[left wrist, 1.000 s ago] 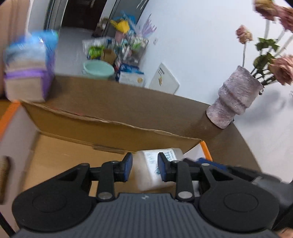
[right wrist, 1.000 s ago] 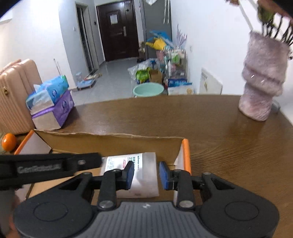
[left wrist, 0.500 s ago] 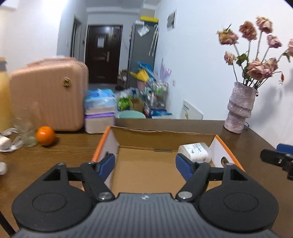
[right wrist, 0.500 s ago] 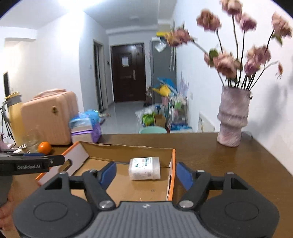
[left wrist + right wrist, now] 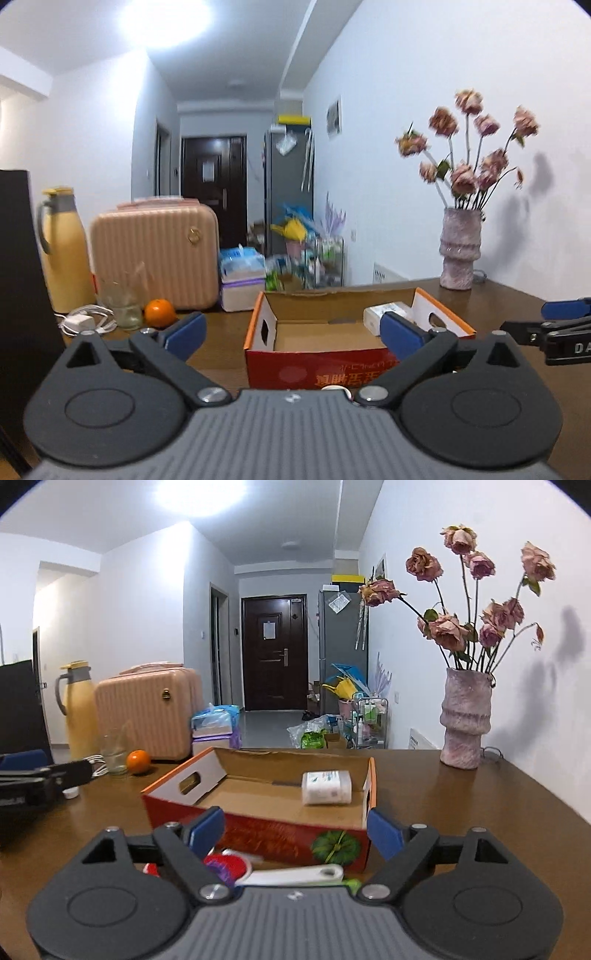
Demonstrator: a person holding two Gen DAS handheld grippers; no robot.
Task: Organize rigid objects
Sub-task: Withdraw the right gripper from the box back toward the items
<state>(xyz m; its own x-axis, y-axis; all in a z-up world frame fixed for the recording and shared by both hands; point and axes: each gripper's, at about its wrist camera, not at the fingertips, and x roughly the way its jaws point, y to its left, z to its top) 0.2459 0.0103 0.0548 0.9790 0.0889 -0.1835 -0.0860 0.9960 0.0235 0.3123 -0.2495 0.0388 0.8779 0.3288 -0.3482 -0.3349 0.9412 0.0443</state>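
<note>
An open red and orange cardboard box (image 5: 332,843) stands on the brown table; it also shows in the left wrist view (image 5: 317,365). A white plastic bottle (image 5: 327,787) lies on its side inside the box at the right end, partly hidden by a finger in the left wrist view (image 5: 384,314). My left gripper (image 5: 293,334) is open and empty, held back from the box. My right gripper (image 5: 295,829) is open and empty in front of the box. Under it lie a red round lid (image 5: 225,866) and a white handled tool (image 5: 295,875).
A vase of dried roses (image 5: 465,720) stands at the back right. At the left are a pink suitcase (image 5: 147,712), a yellow thermos (image 5: 77,709), a glass (image 5: 112,755), an orange (image 5: 138,761), tissue packs (image 5: 216,729) and a white charger with cable (image 5: 83,321).
Both grippers have opened wide, let go of the white bottle in the box, and pulled back and up away from the box.
</note>
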